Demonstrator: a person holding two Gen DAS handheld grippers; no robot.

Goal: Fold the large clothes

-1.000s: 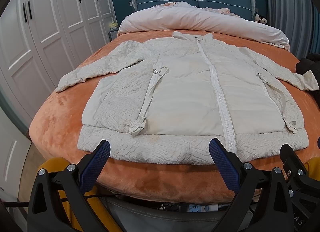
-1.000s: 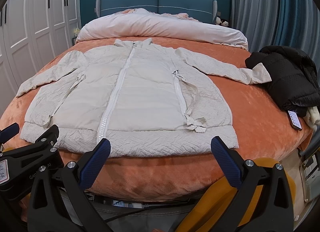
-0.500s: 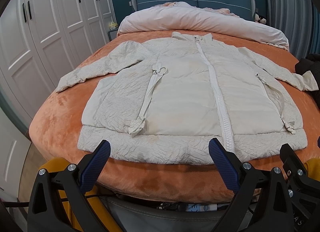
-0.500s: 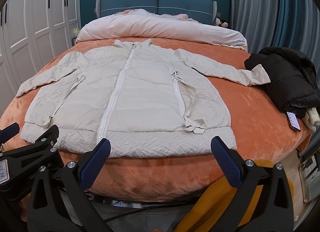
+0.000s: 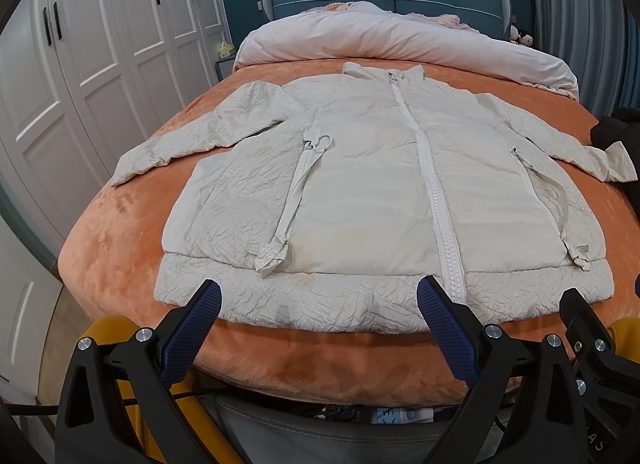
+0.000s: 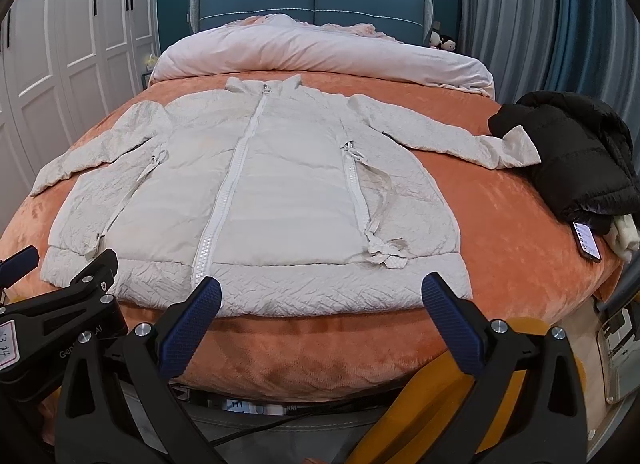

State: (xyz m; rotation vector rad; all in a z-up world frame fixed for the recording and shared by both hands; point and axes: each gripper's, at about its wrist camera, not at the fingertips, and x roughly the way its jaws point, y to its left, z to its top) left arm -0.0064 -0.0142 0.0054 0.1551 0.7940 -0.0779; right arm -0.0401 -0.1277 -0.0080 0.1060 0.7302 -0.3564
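I am holding both grippers at the foot of the bed, and neither is touching anything. The left gripper (image 5: pixel 318 310) is standing with its blue pads spread wide and empty, and the right gripper (image 6: pixel 320 306) is just as wide and just as empty. The cream jacket (image 5: pixel 360 200) is lying face up and zipped on the orange blanket (image 5: pixel 120 232), collar at twelve o'clock near the pink duvet (image 5: pixel 400 40), hem at six o'clock just beyond my fingertips, sleeves reaching out toward ten and two.

What I am worrying about is the grab. The shell is puffy and looks slippery (a guess from the crinkled surface), so if I am pinching only the top layer at the hem, the front may lift away from the back and the fold may come out lopsided. The plush blanket could also get caught between the pads along with the hem and drag up.

In the right view, the cuff of the right sleeve (image 6: pixel 516 148) is touching the black coat (image 6: pixel 576 152) at three o'clock; swinging that sleeve inward could tug the coat, and the phone (image 6: pixel 586 241) at four o'clock is lying near the bed's edge. The loose drawstring (image 6: pixel 384 200) by the pocket zip may bunch under a fold too.
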